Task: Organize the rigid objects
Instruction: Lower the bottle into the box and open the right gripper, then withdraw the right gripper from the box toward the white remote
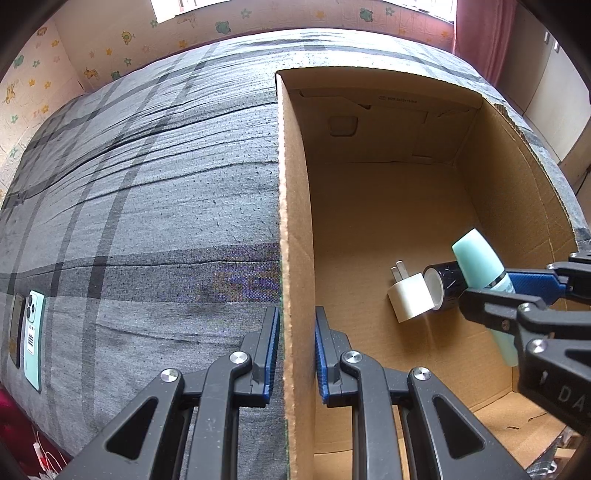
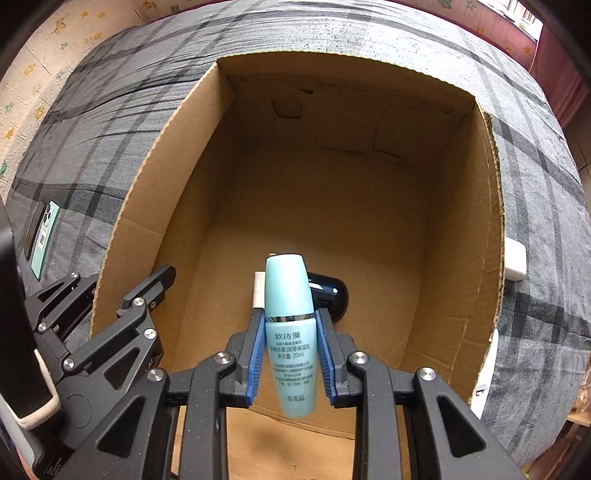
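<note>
A bed [image 1: 147, 192] under a grey plaid cover fills most of both views. Behind it the wall [image 1: 110, 48] carries pale wallpaper printed with small stars and animals, and a pink curtain [image 1: 484, 33] hangs at the right. A window [image 1: 173, 7] shows at the top edge.
</note>
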